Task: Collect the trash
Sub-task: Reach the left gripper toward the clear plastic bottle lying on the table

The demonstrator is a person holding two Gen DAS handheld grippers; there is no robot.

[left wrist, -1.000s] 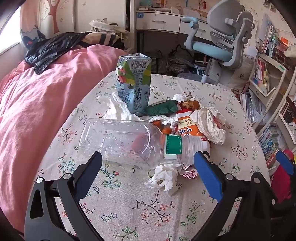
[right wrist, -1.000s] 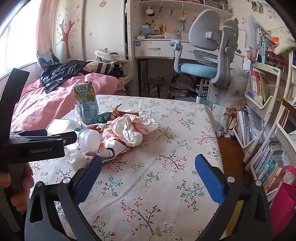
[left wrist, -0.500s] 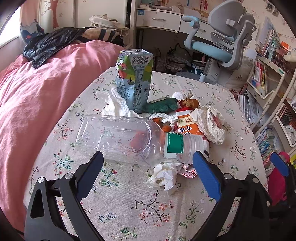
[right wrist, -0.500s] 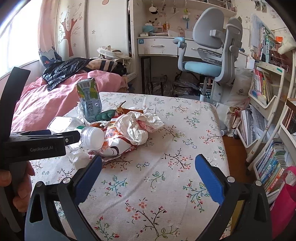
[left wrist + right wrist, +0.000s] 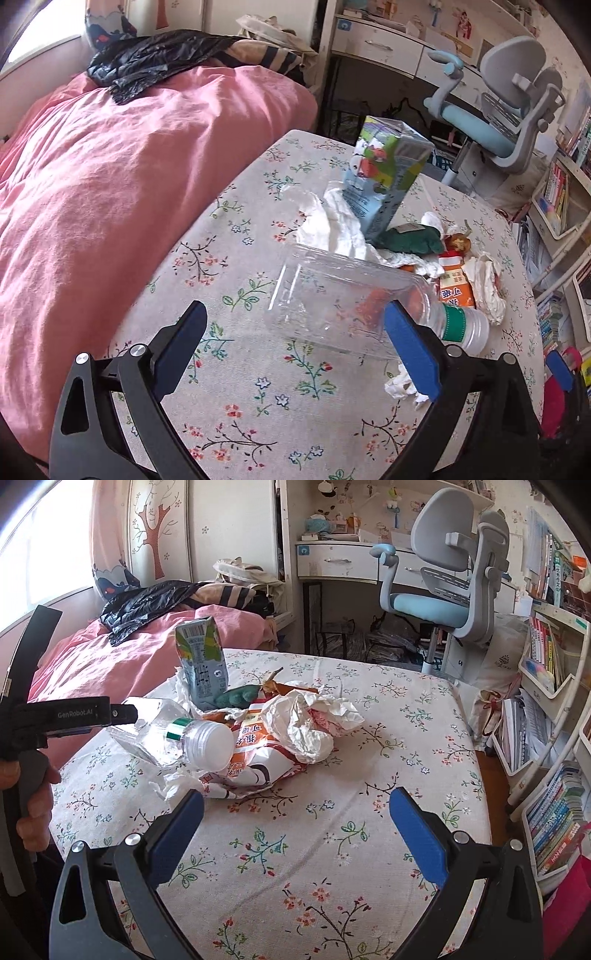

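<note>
Clear plastic bottle (image 5: 343,314) lies capped and empty on the counter (image 5: 258,406) beside an upright carton (image 5: 384,177); left gripper (image 5: 295,347) and right gripper (image 5: 295,823) fingers spread apart, holding nothing.

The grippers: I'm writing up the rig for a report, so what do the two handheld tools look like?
Both are black plastic frames with silver screws and two blue pads on the fingers. The left gripper shows white "GenRobot.AI" lettering on its body in the right wrist view, above a grey trigger-style handle held by a hand. The right gripper looks the same. No sleeve or cable is clearly visible.
</note>
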